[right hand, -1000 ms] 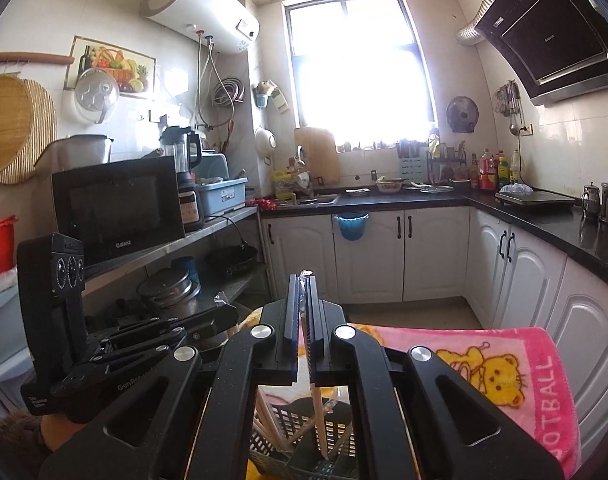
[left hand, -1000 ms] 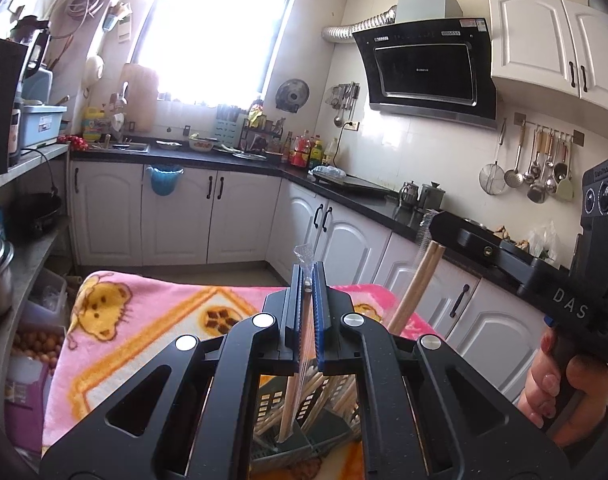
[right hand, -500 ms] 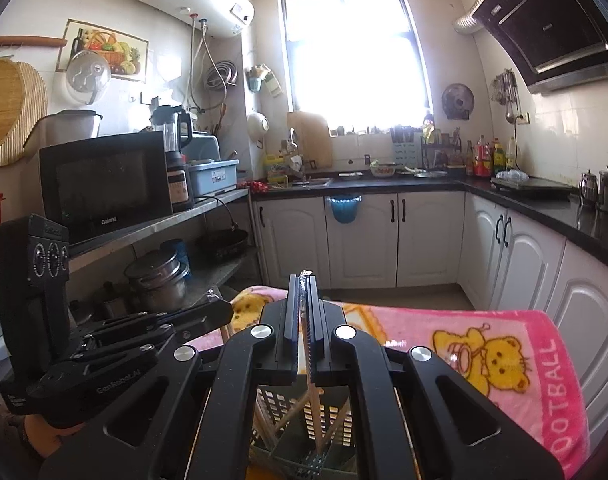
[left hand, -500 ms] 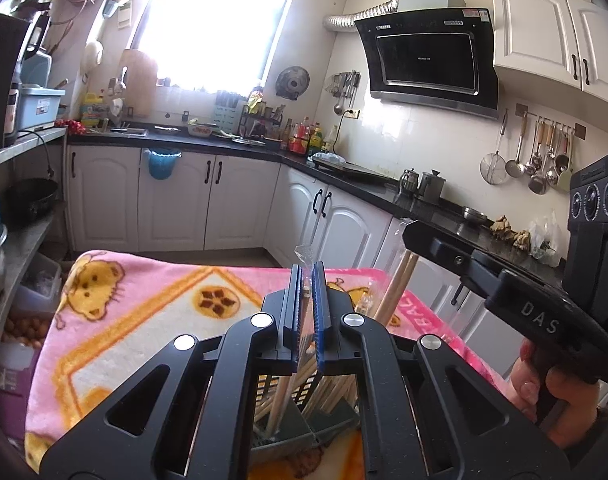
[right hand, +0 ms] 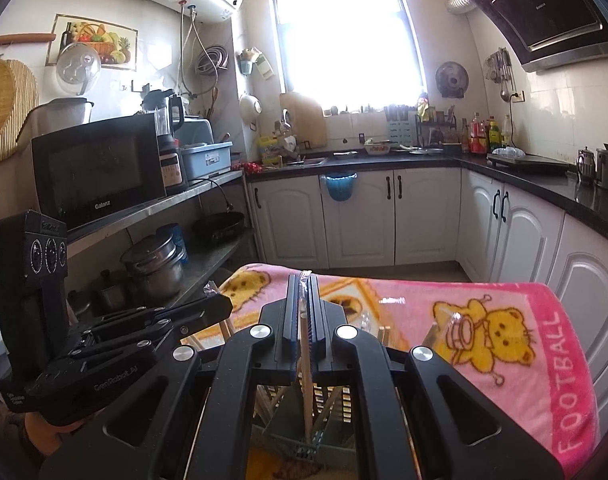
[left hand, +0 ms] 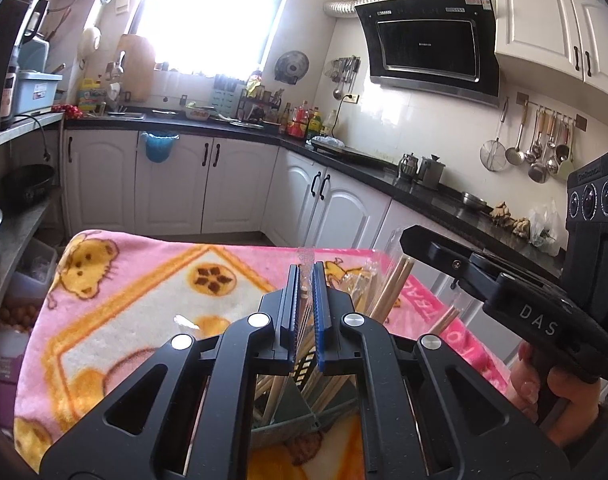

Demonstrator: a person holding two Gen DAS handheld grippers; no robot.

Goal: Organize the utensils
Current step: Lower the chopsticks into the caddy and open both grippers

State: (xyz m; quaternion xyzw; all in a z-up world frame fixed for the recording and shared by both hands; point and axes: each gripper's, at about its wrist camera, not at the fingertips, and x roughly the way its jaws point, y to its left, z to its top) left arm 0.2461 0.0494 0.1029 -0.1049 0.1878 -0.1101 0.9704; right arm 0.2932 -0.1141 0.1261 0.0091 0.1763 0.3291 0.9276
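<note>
A grey-green slotted utensil basket (left hand: 299, 412) stands on the pink cartoon blanket (left hand: 115, 312), right under both grippers, with several wooden chopsticks (left hand: 388, 296) leaning in it. My left gripper (left hand: 306, 280) has its jaws slightly apart around a wrapped chopstick whose clear wrapper tip pokes up between them. My right gripper (right hand: 302, 286) is shut on a wrapped chopstick (right hand: 306, 380) that hangs down into the basket (right hand: 304, 436). The right gripper's body (left hand: 516, 300) shows at the right of the left wrist view; the left gripper's body (right hand: 115, 344) shows at the left of the right wrist view.
The blanket covers a small table in a kitchen. A steel shelf with a microwave (right hand: 95, 172) and pots (right hand: 155, 268) stands to the left. White cabinets and a black counter (left hand: 384, 176) run along the back and right. Ladles hang on the wall (left hand: 536, 152).
Both grippers have tilted downward and lowered toward the basket, so more blanket shows. The left jaws have opened a little around their chopstick. The right stays shut.
</note>
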